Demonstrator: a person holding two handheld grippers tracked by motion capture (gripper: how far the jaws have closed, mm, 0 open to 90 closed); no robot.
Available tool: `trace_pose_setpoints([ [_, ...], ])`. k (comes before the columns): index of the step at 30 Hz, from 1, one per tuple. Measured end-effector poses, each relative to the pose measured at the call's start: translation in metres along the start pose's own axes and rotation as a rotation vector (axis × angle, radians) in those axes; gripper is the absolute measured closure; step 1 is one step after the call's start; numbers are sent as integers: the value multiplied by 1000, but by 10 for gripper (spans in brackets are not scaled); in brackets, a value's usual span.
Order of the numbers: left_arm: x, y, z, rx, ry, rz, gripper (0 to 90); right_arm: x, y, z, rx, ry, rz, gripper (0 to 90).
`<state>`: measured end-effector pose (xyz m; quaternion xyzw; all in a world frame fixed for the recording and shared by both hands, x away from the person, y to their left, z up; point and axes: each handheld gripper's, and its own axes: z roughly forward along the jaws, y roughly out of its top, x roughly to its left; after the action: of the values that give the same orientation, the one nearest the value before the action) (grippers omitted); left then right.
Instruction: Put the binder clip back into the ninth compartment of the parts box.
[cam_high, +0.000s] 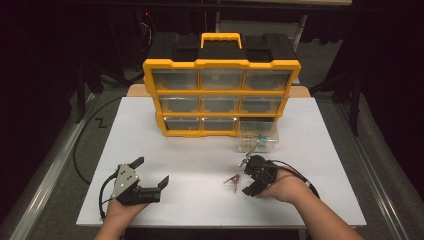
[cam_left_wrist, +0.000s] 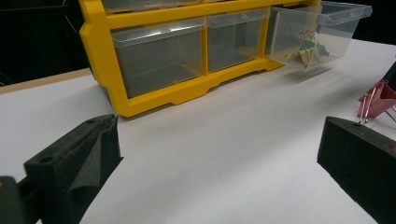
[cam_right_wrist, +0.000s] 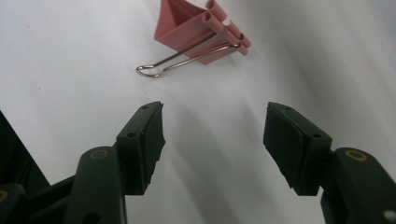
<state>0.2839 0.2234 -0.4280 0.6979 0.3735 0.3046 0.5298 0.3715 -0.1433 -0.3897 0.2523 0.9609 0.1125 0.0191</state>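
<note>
You have one pink clip (cam_right_wrist: 201, 33) lying on the white table (cam_high: 200, 160), just ahead of your right gripper (cam_right_wrist: 215, 130), whose jaws stand apart with nothing between them. Your left gripper (cam_high: 151, 172) is also spread wide and empty, well apart from the clip. One yellow cabinet (cam_high: 220, 97) holds nine drawers; one drawer (cam_high: 257, 136) is pulled out, with several clips inside, too small to count.

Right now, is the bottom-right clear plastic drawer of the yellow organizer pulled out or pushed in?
Pulled out. The clear plastic drawer juts forward of the yellow organizer's frame, unlike its flush neighbours; binder clips lie inside.
</note>
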Motion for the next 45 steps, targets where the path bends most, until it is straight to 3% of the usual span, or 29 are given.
trace_pose_setpoints([
  [10, 0, 0, 0, -2, -1, 1, 3, 19, 16, 9, -16, -4, -22, 306],
  [20, 0, 0, -1, 0, -3, 2, 3, 22, 26, 17, -19, -40, 4, 298],
  [25, 0, 0, -1, 0, -3, 1, 3, 20, 26, 15, -24, -52, 6, 376],
  [32, 0, 0, 0, -1, -3, 0, 3, 18, 23, 13, -18, -46, -16, 611],
  [45, 0, 0, -1, -2, -7, 1, 3, 12, 23, 14, 1, -53, -31, 808],
])
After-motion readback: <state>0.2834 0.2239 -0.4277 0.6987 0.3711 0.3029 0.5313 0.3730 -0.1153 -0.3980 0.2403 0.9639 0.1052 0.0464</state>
